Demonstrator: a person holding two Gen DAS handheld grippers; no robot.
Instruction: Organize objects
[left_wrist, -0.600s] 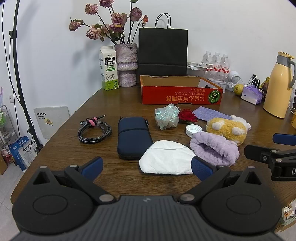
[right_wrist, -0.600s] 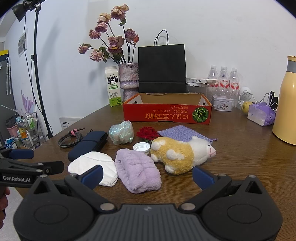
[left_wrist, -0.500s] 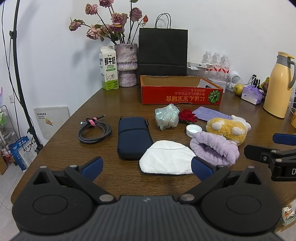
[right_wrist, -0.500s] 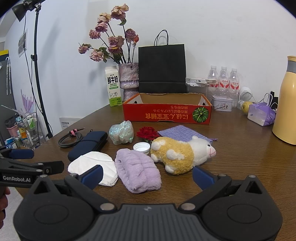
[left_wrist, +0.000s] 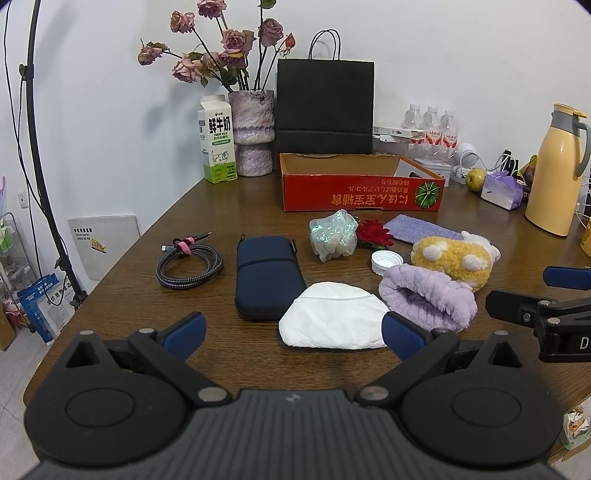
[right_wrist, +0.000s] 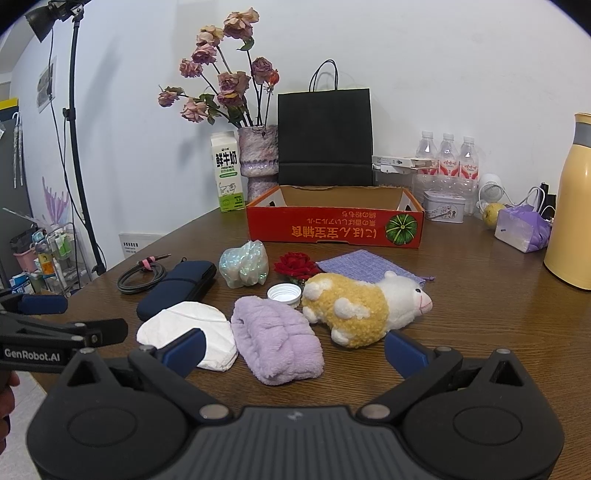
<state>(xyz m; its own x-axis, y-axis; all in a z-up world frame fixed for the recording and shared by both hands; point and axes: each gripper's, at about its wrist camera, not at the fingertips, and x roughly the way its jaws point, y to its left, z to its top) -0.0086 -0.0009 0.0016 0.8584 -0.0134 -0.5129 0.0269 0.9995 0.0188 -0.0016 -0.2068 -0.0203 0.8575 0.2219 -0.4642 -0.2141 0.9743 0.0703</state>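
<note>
nothing is sorted yet, as far as i can judge. my left claw (left_wrist: 291, 330) and my right claw (right_wrist: 291, 349) both hang over the near edge of the counter (left_wrist: 258, 214) with their jaws spread wide and nothing between them. the red box (left_wrist: 360, 192) at the back looks empty from what i can see of its inside, and i take it as the likely place for the loose things. those all lie on the counter in front of it: the cable (left_wrist: 190, 260) off to the left, the navy case (left_wrist: 267, 275), the white pouch (left_wrist: 332, 321) touching the case, the lilac towel (right_wrist: 277, 338) just beside the pouch, the plush sheep (right_wrist: 364, 308), the white cap (right_wrist: 284, 294), the red rose (right_wrist: 297, 265), the shiny wrap (right_wrist: 243, 264) and the purple cloth (right_wrist: 364, 266) behind the sheep. so the whole job is left: each piece must be picked up and put away, and i have touched none.
</note>
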